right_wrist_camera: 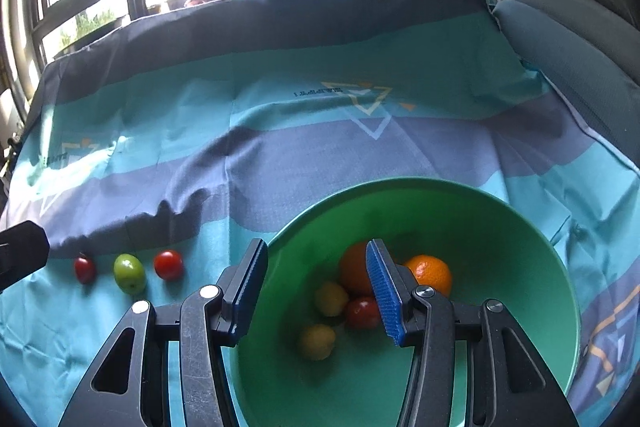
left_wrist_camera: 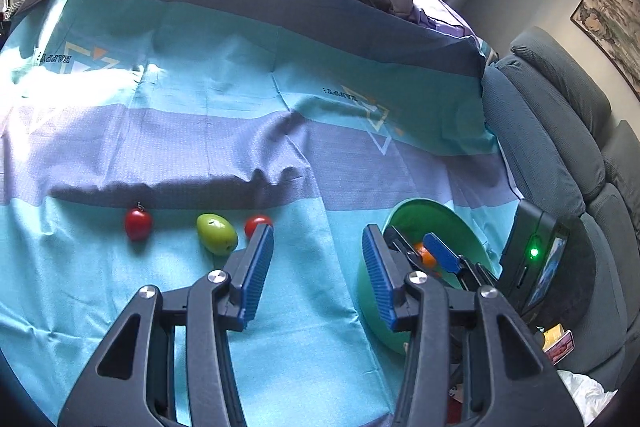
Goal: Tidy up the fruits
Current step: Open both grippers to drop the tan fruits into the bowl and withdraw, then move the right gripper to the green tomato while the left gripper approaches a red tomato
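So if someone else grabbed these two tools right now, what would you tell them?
Left gripper: jaws open, empty, above the cloth.
Right gripper: jaws open, empty, over the green bowl.
Done: two oranges, a red fruit and two yellow ones are in the bowl.
Left: two red fruits and a green one in a row on the cloth.

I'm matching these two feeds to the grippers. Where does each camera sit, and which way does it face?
Left wrist: rides the left gripper, open, looking across the striped cloth at the green fruit between two red ones; the right gripper shows over the green bowl.
Right wrist: rides the right gripper, open, looking down into the green bowl.
Shared: bowl, cloth, the fruit row.
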The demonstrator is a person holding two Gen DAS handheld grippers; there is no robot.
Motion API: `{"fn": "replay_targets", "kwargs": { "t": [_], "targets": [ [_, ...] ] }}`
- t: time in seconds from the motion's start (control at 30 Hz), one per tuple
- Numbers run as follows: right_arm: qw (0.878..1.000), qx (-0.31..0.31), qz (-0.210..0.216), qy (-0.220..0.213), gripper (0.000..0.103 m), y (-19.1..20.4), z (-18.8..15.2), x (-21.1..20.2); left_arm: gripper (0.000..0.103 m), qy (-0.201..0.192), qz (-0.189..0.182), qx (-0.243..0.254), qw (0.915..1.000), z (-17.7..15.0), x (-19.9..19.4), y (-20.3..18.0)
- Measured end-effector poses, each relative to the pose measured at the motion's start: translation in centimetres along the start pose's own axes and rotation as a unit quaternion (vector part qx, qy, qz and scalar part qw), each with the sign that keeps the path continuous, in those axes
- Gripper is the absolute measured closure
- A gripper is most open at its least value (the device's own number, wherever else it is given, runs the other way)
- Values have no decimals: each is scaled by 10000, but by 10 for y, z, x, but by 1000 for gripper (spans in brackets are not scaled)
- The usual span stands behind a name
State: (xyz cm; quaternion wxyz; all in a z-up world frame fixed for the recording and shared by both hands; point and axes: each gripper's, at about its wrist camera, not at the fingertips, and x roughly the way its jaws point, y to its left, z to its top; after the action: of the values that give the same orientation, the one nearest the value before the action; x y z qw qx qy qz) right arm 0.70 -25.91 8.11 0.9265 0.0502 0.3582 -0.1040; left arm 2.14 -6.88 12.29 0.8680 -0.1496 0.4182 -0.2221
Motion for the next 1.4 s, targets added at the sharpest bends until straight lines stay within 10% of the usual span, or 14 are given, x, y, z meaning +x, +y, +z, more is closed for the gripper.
{"fn": "replay_targets", "kwargs": {
  "t": [0.47,0.73,0.97,1.4],
  "targets": [
    [9987,-515,-58,-27,51,25,-5,-10,57,-112,366,-322,9987,11,-11,29],
    [9957,-494,705,-335,51,33,15,-43,51,-157,1160,-553,9916,18,-13,64],
    [9739,-354,2076,848,51,76,47,-18,51,-118,1594,-660,9849,21,-10,92],
    [9527,-382,2480,1712,58,121,37,40,52,492,1680,-831,9810,14,28,119]
  ]
}}
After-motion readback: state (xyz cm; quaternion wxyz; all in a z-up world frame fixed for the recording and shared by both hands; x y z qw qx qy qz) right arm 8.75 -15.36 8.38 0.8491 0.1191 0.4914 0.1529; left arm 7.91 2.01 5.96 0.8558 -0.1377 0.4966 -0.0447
